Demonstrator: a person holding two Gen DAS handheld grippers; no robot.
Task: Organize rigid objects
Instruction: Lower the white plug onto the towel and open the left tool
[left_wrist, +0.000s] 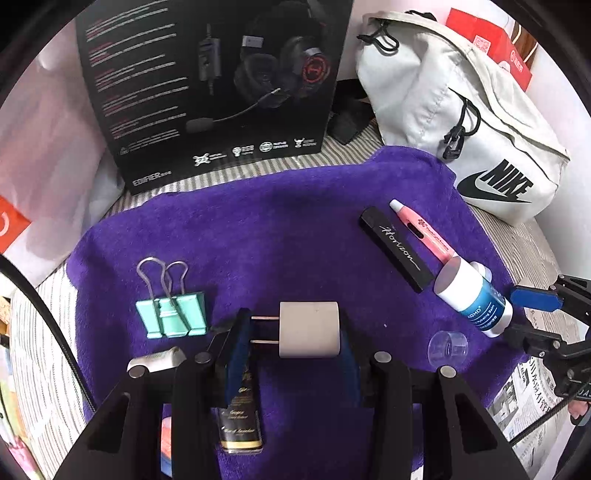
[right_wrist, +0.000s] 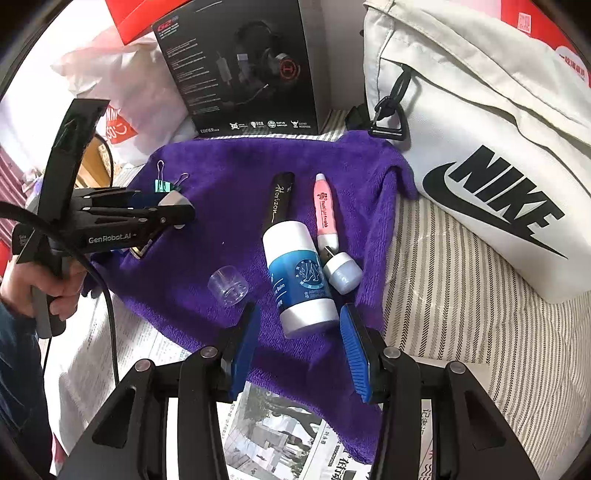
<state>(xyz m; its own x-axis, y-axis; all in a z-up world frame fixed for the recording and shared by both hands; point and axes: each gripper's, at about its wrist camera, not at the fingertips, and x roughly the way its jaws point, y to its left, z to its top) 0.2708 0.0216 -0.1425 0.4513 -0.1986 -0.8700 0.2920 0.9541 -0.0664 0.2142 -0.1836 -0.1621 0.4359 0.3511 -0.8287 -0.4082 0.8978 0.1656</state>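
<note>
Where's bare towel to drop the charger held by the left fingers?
Bare: purple towel centre, between binder clips and black Horizon bar, below headset box. Crowded: right edge, with bar, pink pen, balm bottle.

Bright, even daylight in both fisheye views, apparently from above and behind. Slight overexposure on the white bag (right_wrist: 480, 110) and the pale plastic at upper left. Soft, short shadows only, beneath the balm bottle (right_wrist: 299, 280) on the purple towel (left_wrist: 277, 229). Small glare spots on the clear cap (right_wrist: 228, 286). Strong barrel distortion, with straight edges of the headset box (left_wrist: 214, 88) bowed. Dark circular vignette at all corners. Centre sharp; mild softness and colour fringing toward the rim.
</note>
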